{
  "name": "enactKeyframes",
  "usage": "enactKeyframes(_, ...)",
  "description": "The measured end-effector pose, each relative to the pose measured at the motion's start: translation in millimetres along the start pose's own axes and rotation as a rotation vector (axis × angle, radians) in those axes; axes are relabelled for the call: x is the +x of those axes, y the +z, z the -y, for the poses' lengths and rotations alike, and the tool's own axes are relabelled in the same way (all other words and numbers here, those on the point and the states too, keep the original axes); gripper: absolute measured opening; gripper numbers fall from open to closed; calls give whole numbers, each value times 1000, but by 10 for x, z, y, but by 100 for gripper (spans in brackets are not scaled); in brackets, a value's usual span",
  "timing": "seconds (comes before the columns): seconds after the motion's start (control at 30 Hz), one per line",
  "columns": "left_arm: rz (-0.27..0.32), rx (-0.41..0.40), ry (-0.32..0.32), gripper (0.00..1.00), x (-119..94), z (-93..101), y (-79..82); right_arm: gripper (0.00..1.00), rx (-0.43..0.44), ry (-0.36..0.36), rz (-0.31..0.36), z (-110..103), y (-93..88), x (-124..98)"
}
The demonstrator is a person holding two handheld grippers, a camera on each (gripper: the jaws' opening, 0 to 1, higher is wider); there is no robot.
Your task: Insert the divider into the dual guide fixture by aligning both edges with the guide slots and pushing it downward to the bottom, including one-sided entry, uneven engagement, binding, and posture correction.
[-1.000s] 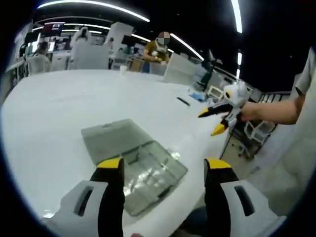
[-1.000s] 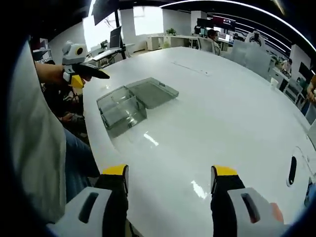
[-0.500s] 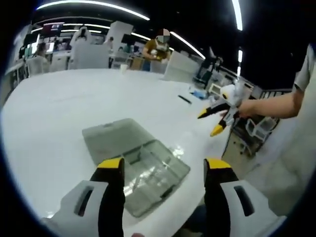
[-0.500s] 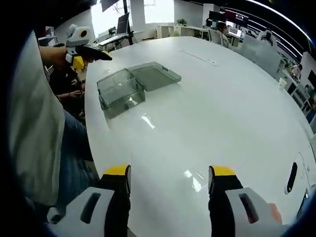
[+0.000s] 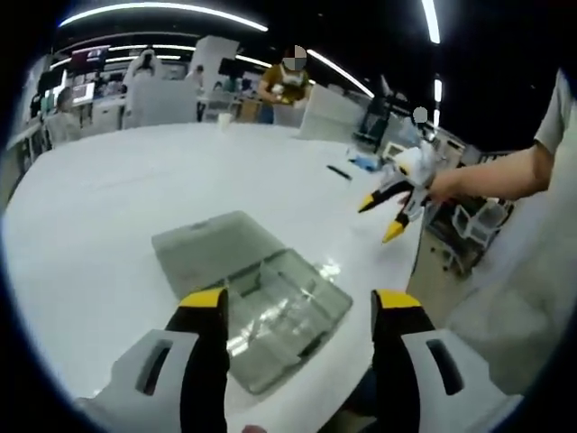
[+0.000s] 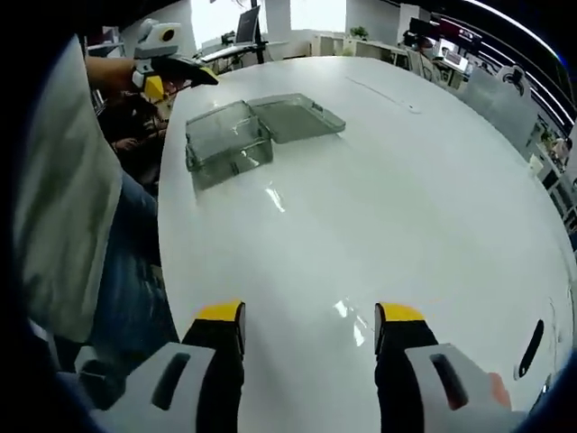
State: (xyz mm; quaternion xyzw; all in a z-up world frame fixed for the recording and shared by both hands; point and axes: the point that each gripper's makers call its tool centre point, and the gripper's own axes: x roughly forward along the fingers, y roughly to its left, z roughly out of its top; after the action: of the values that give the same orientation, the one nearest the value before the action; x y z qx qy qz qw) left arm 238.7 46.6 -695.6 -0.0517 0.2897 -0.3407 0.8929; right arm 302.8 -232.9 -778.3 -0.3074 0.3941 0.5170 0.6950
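On the glossy white table [image 6: 379, 198], my spread left gripper [image 5: 302, 302] hovers over the clear plastic lidded box [image 5: 270, 302] at its edge; my right gripper [image 6: 309, 316], likewise open, hangs well apart.

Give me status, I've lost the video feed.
Left gripper open above the clear box. Right gripper open, empty, over bare table. Box lid open flat. Nothing in the way.

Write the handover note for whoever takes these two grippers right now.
Left gripper: open, empty, hovering over the clear box.
Right gripper: open, empty, above bare white table, well away from the box.
The box sits near the table edge, lid folded open flat beside it.
Done: nothing gripped, no divider in hand.
Left: find the divider (not identifiable here), align both edges with the slots, push it down.
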Motion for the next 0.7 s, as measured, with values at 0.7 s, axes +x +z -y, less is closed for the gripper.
enactKeyframes(0.7,-16,-15,32,62,-24,14,-83,47,-215,82,-131,92,-236,145)
